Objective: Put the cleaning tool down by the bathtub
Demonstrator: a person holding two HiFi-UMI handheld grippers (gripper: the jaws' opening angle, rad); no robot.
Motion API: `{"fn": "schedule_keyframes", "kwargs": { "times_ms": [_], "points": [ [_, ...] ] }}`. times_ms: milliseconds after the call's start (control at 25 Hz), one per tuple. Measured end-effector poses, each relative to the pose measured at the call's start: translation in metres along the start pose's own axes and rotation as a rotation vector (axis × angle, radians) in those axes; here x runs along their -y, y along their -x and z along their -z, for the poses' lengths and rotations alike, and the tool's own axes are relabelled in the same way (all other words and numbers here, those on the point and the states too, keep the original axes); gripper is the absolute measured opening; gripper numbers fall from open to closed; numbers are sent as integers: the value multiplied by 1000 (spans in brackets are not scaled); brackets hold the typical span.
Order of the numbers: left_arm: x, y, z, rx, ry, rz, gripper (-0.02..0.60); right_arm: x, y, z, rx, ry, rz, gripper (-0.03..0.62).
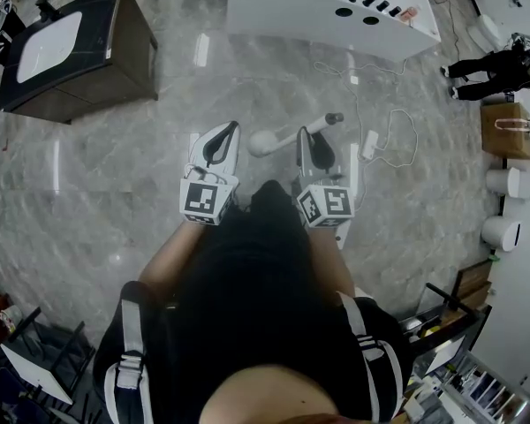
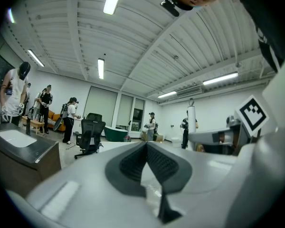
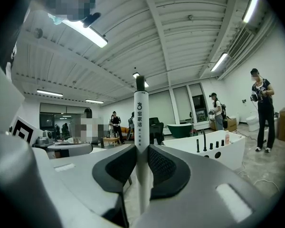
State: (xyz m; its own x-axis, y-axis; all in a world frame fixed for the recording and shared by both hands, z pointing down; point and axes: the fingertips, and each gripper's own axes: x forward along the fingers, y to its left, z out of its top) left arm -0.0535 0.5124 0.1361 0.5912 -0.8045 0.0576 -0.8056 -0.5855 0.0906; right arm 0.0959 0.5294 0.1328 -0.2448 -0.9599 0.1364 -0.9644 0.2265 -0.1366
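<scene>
**Cleaning wand clamped in the right tool, short of the bathtub**

Nearest the camera, the person's dark-clad body (image 1: 256, 307) is covering both hands and the rear of each tool, so only the marker cubes and jaws are showing. The left tool (image 1: 232, 127) is pointing toward the bathtub (image 1: 327, 11). Its jaws are meeting at the tips and gripping nothing.

Beside it, the right tool (image 1: 304, 134) is clamping the white cleaning wand (image 1: 287, 136), with both pads pressing on the shaft. The wand is lying crosswise to the jaws, well on the near side of the bathtub. Its pale rounded head is sticking out on one side and blending into the grey floor (image 1: 115, 175), so its shape is hard to make out. Whether the head is touching the floor cannot be told.

In the right gripper view the jaws are hiding the shaft (image 3: 140, 110) below the pads.

A white cable (image 1: 393, 140) is trailing between the wand and the bathtub. The picture's top edge is cutting off the bathtub's far side. Left of the bathtub, a dark cabinet (image 1: 115, 51) is carrying a white basin.
</scene>
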Motion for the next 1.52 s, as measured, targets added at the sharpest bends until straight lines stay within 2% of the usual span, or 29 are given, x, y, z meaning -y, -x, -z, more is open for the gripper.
{"fn": "schedule_keyframes", "kwargs": {
  "times_ms": [360,640,880,1200,1520],
  "points": [
    [-25,-9,2,18,19,-10,9,-6,-27,-1,4,16,-3,80],
    [-51,-51,1,23,23,-34,9,8,-82,-5,2,20,-38,80],
    [-78,-111,-4,19,22,-55,9,35,-148,-17,-6,26,-65,80],
    [-116,-219,-1,-19,44,-94,9,94,-249,-20,-51,37,-99,80],
    [-139,-323,-1,-10,65,-109,9,156,-334,-23,-75,56,-118,80]
  ]
}}
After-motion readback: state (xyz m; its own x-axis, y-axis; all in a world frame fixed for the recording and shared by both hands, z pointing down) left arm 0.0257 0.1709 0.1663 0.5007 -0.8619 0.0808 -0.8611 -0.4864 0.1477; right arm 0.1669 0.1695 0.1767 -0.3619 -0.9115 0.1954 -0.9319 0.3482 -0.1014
